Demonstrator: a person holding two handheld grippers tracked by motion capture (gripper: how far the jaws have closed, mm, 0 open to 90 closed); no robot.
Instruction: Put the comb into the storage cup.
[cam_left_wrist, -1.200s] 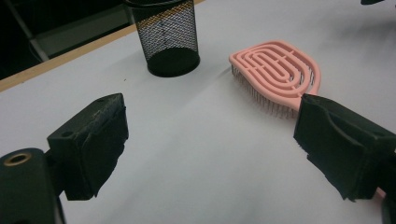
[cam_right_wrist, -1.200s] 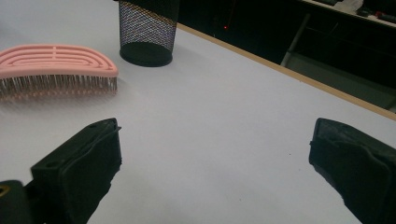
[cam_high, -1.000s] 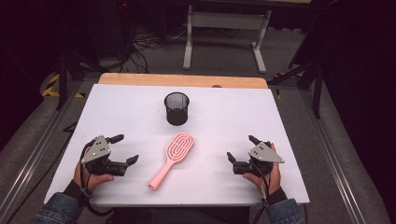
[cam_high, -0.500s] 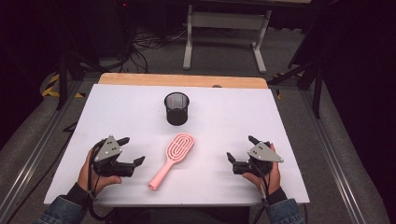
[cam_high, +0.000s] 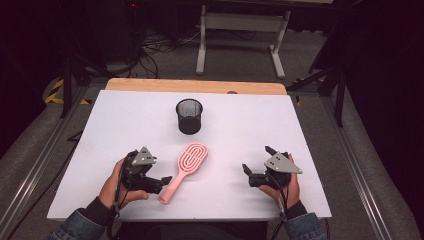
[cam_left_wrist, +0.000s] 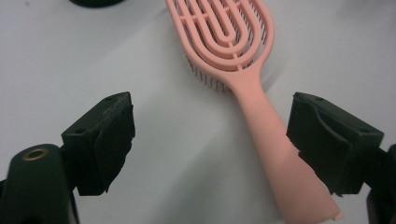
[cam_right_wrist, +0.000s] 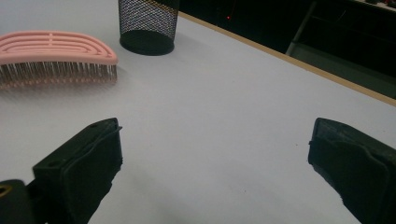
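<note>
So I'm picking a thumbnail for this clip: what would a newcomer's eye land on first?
The pink hairbrush lying bristles-down near the middle of the white table, its handle between the open jaws of the left tongs. Next, the black mesh cup standing upright behind it, toward the far edge. The right tongs sit open and empty at the near right.

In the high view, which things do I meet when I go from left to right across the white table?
left gripper → pink hairbrush → right gripper. The black mesh cup stands farther back, above the hairbrush, so I leave it out of the order.
</note>
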